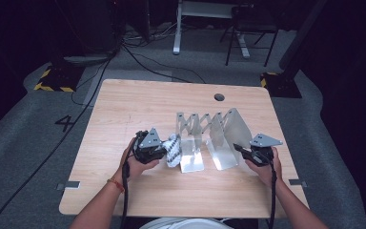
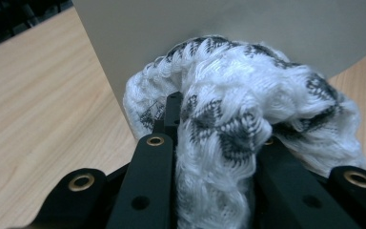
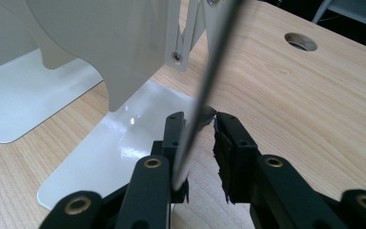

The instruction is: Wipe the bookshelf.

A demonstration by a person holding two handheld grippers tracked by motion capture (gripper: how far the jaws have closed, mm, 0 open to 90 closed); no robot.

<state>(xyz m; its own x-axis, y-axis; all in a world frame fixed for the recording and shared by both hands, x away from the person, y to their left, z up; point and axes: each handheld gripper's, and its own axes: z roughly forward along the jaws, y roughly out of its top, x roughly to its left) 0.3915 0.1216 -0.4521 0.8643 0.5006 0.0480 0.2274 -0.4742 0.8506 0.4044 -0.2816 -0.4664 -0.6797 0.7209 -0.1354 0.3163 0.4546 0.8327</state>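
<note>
High view: left gripper (image 1: 164, 151) clamps a white-and-grey knitted cloth (image 1: 173, 149) just beside the expandable white metal file rack (image 1: 209, 138); right gripper (image 1: 240, 149) meets the rack's outer panel. Light wooden table (image 1: 124, 109), round cable hole (image 1: 219, 97), grey carpet, dark room, cables.

Left gripper view: jaws closed on cloth (image 2: 228, 124) pressed against a panel (image 2: 171, 33). Risk: bulk snags, pushing the rack.

Right gripper view: jaws narrow, straddling the thin panel edge (image 3: 205, 95), one side apart. Risk: panel slips, rack tips.

A white and grey knitted cloth (image 2: 228, 119) is clamped between the left gripper (image 2: 219, 124) jaws, pressed against a pale upright panel (image 2: 181, 24).
</note>
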